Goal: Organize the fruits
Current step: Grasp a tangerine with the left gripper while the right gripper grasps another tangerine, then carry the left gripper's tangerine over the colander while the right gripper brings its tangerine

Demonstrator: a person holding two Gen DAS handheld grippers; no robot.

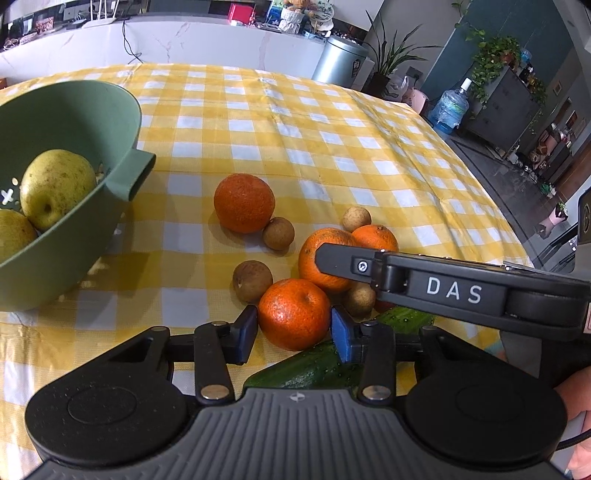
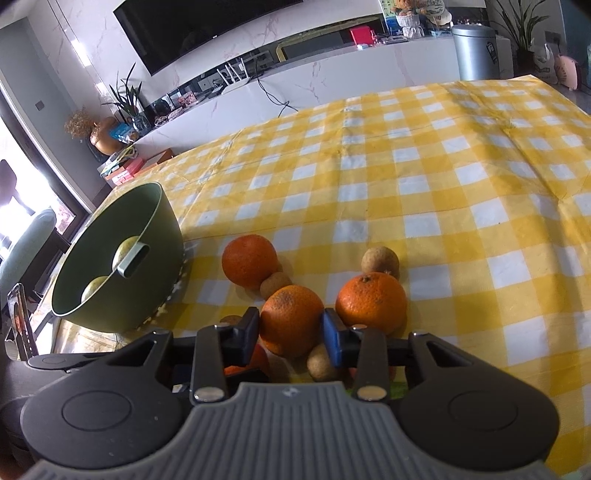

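Oranges between jaws, cucumber half-hidden

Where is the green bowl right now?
The green bowl sits on the yellow checked tablecloth at the left of both wrist views, left of the loose oranges, with two yellow-green pears inside.

A home living and dining room is showing here. A yellow checked cloth is covering the worktop; beyond it a wall television is hanging over a long marble console, with potted plants and a water jug standing far right.
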